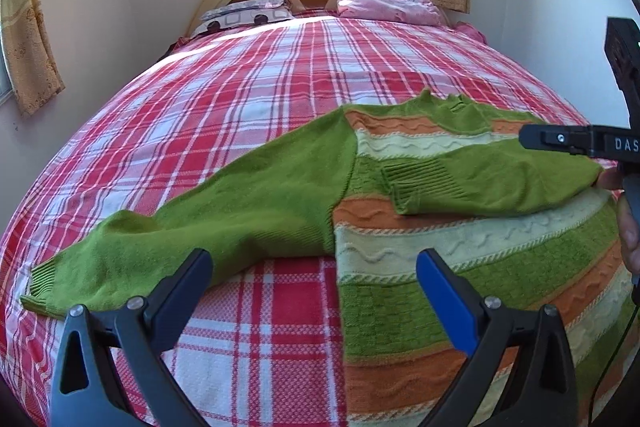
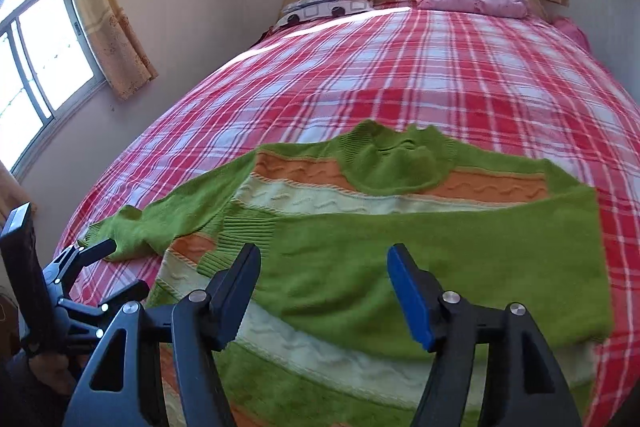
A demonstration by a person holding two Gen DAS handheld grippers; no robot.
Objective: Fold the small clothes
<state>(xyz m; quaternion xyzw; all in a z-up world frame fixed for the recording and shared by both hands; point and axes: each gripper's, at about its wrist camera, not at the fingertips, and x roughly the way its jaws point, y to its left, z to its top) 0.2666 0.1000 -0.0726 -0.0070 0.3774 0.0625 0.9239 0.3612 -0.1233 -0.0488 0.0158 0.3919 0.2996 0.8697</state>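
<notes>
A: Where is the green knitted sweater with orange and cream stripes (image 2: 400, 227)?
B: Flat on the red plaid bedspread (image 2: 400, 75), collar toward the headboard, 1 sleeve folded across its chest, ahead of the right gripper (image 2: 324, 291).
A: Jaws?
B: Both spread, empty; the left gripper (image 1: 316, 287) hovers beside the outstretched sleeve.

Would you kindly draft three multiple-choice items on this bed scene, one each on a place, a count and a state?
1. Where does the sweater lie?
A. on the plaid bedspread
B. on the pillows
C. on the floor

2. How many sleeves are folded across its striped front?
A. none
B. one
C. two

3. How do the right gripper jaws stand?
A. shut on a sleeve
B. open, nothing between them
C. shut on the collar

Answers: 1 A, red plaid shows all round it. 2 B, one sleeve crosses the front; the other sleeve lies spread out. 3 B, the gap between them is clear.
</notes>
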